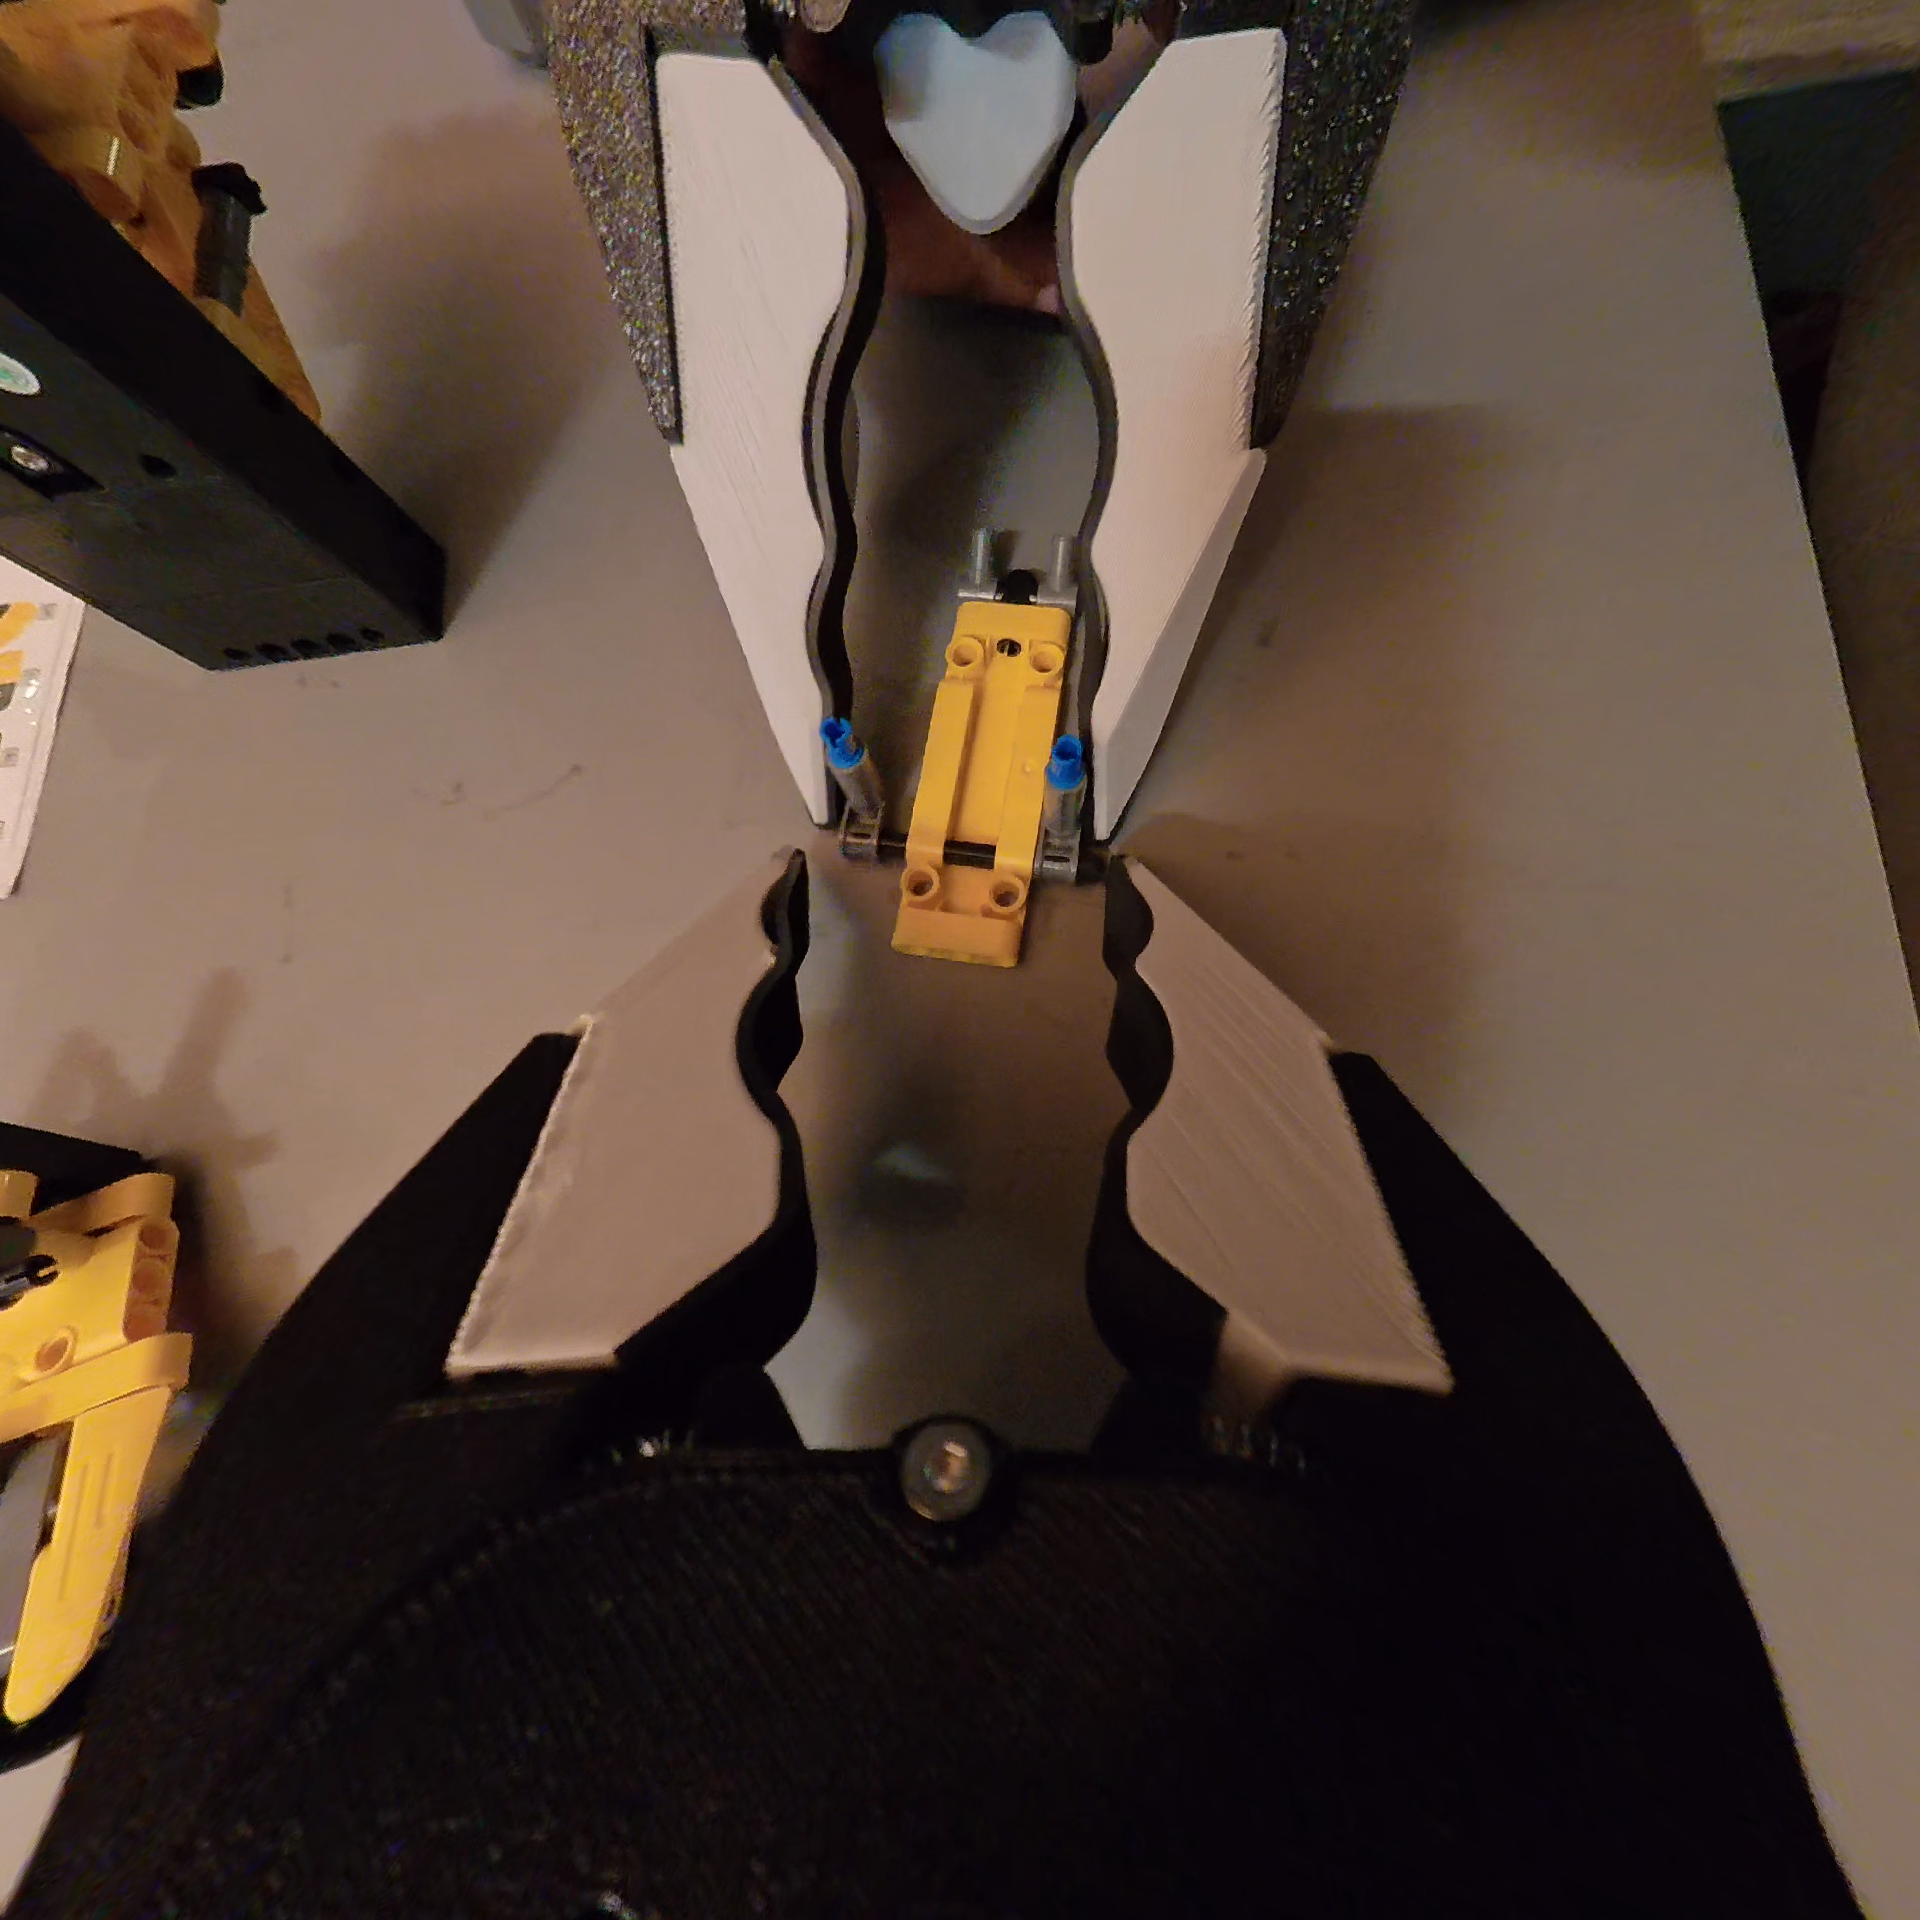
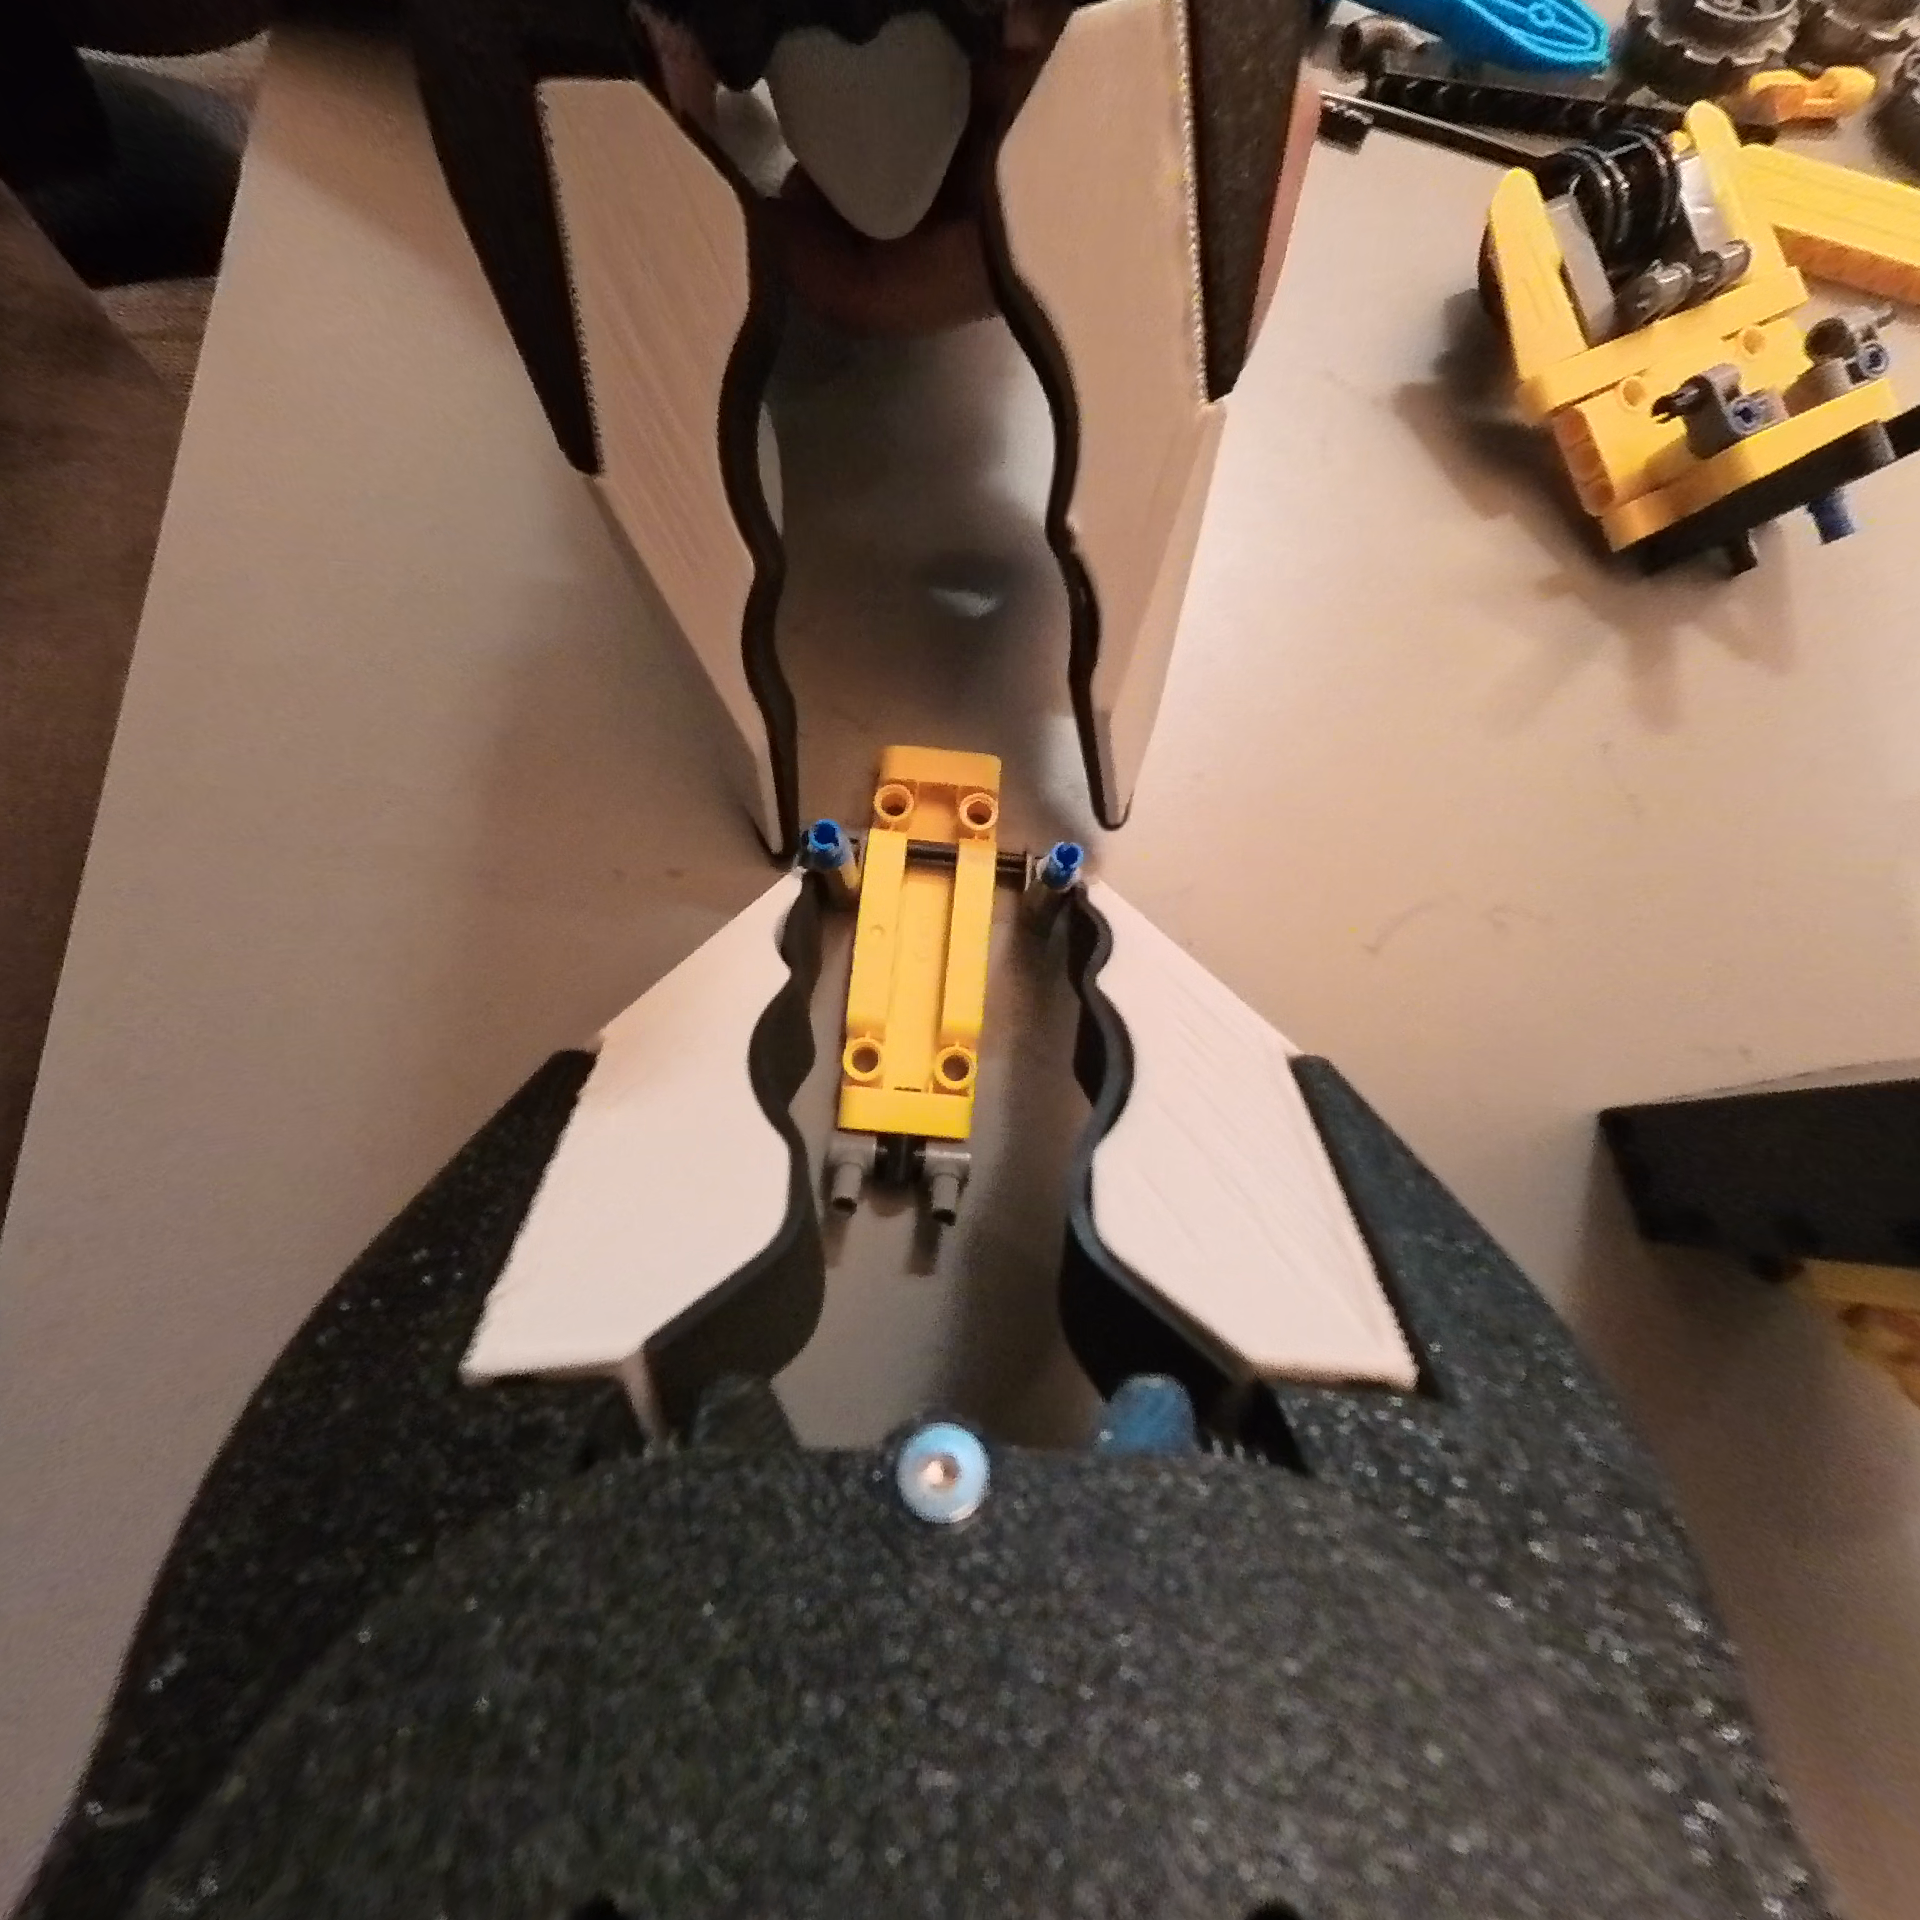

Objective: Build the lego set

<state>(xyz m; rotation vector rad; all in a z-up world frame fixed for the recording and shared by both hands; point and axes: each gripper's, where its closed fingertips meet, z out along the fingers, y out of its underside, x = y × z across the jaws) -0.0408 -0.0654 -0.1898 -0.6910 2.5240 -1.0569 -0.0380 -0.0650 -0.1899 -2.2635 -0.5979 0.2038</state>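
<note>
A small yellow brick assembly [image 1: 982, 790] with grey connectors and blue pins [image 1: 836, 740] lies flat on the pale table [image 1: 1455, 831]. My right gripper [image 2: 930, 888] is open and straddles the yellow assembly [image 2: 914, 987]; its fingertips [image 2: 784, 904] sit right beside the blue-pin connectors [image 2: 1060, 860], and contact cannot be told. My left gripper [image 1: 954, 868] is open and empty, facing the right gripper [image 1: 966, 826] tip to tip, with the assembly's near end just between its fingertips. The left gripper also shows at the top of the right wrist view [image 2: 940, 831].
A black box [image 1: 208, 499] and a paper leaflet [image 1: 31, 707] lie at the left. A larger yellow brick build [image 2: 1683, 353] stands at upper right with loose blue and black parts [image 2: 1527, 26] behind it. The table edge [image 1: 1787, 520] runs close along one side. My left and right fingertips are right by each other.
</note>
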